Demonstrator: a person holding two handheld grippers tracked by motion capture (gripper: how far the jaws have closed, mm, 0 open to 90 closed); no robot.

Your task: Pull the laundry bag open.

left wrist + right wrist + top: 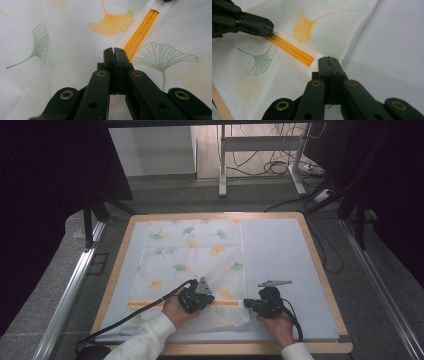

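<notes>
1. We see white long sleeves on both forearms, with the left sleeve [145,340] the more exposed.
2. We note that the left gripper [114,53] and the right gripper [328,62] are matt black, each with two flat jaws on paired link arms.
3. We count brass-coloured rivet eyelets on the link arms, plus small dark screw holes.
4. We find a grey three-cornered plate [202,285] on top of each gripper.
5. We trace a black cable [127,317] trailing from each gripper body.

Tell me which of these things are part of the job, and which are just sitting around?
In use:
- white thin cloth printed with green and yellow ginkgo leaves and an orange double stripe
- left gripper, shut, at the stripe
- right gripper, shut, at the cloth's edge

Just there:
- pale blue mat
- wooden table
- white metal frame and cables on the floor
</notes>
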